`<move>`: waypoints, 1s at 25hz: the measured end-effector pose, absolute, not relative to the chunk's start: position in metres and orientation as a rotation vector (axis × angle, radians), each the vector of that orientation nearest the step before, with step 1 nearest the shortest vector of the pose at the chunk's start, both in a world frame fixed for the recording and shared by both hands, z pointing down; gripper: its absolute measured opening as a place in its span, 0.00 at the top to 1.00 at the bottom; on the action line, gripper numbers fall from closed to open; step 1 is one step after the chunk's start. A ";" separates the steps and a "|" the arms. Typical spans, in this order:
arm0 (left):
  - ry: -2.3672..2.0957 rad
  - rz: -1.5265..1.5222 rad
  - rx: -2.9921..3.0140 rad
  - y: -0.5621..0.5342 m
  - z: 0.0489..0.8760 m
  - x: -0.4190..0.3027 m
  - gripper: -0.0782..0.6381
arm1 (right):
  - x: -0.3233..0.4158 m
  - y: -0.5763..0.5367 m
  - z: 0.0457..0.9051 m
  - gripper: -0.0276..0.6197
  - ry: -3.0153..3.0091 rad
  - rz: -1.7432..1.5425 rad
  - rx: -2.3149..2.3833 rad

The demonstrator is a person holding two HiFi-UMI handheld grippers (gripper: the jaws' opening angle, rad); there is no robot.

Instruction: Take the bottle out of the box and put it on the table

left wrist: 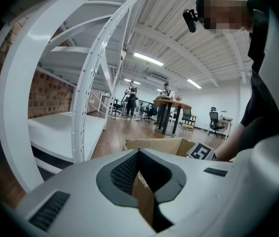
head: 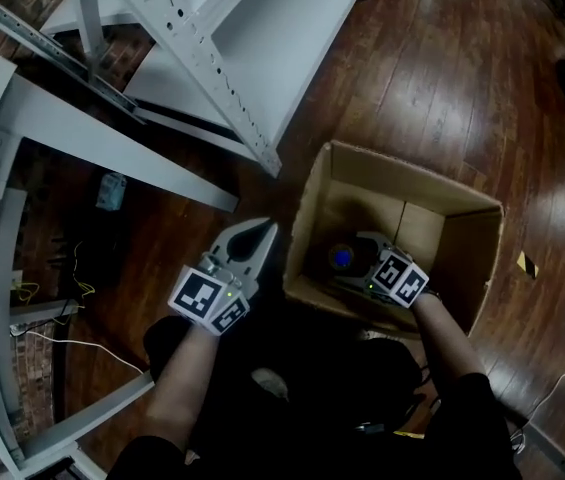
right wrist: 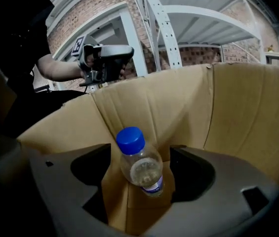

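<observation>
An open cardboard box (head: pixel 462 258) stands on the wooden floor. Inside it a clear bottle with a blue cap (head: pixel 341 259) stands upright. My right gripper (head: pixel 350 260) reaches down into the box. In the right gripper view the bottle (right wrist: pixel 140 168) sits between the wide-apart jaws of the right gripper (right wrist: pixel 140 154), and neither pad touches it. My left gripper (head: pixel 265 234) is at the box's left side. In the left gripper view its jaws (left wrist: pixel 140 157) are closed on a thin cardboard edge (left wrist: pixel 145 201) of the box.
A white metal rack (head: pixel 212 68) with a slanted perforated post stands just beyond the box. White frame bars (head: pixel 112 148) and loose cables (head: pixel 52 340) lie to the left. Dark wooden floor (head: pixel 442 68) spreads to the right. Far off stand people at desks (left wrist: pixel 165 102).
</observation>
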State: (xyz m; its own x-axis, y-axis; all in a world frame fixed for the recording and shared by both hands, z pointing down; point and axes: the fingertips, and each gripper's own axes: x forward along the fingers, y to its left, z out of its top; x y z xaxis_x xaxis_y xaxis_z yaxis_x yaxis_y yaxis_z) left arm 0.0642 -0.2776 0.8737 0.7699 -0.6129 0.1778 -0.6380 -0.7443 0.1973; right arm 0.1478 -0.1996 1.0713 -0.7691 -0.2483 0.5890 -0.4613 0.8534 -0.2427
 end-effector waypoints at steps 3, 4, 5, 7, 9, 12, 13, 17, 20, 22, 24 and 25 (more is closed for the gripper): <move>-0.988 0.169 2.713 -0.279 0.877 0.059 0.89 | 0.144 -0.201 1.088 0.36 -2.453 0.516 0.502; -0.994 0.176 2.711 -0.280 0.879 0.057 0.89 | 0.141 -0.202 1.094 0.36 -2.448 0.516 0.496; -1.000 0.181 2.708 -0.281 0.880 0.055 0.89 | 0.139 -0.202 1.099 0.36 -2.441 0.517 0.492; -1.011 0.187 2.701 -0.282 0.881 0.051 0.89 | 0.135 -0.202 1.111 0.36 -2.427 0.516 0.481; -1.016 0.193 2.696 -0.282 0.882 0.049 0.89 | 0.131 -0.201 1.121 0.36 -2.415 0.520 0.466; -1.019 0.203 2.689 -0.280 0.884 0.046 0.88 | 0.126 -0.199 1.132 0.36 -2.403 0.526 0.452; -1.023 0.209 2.687 -0.280 0.885 0.044 0.89 | 0.125 -0.200 1.134 0.37 -2.398 0.521 0.451; -1.033 0.229 2.681 -0.277 0.886 0.040 0.89 | 0.128 -0.202 1.137 0.42 -2.353 0.479 0.447; -1.016 0.222 2.688 -0.275 0.884 0.044 0.89 | 0.135 -0.202 1.135 0.44 -2.333 0.504 0.471; -0.999 0.210 2.698 -0.274 0.881 0.047 0.89 | 0.141 -0.204 1.128 0.44 -2.334 0.522 0.509; -0.987 0.192 2.706 -0.274 0.877 0.049 0.89 | 0.147 -0.208 1.114 0.45 -2.348 0.532 0.568; -0.982 0.181 2.709 -0.273 0.875 0.050 0.89 | 0.151 -0.211 1.105 0.45 -2.358 0.539 0.607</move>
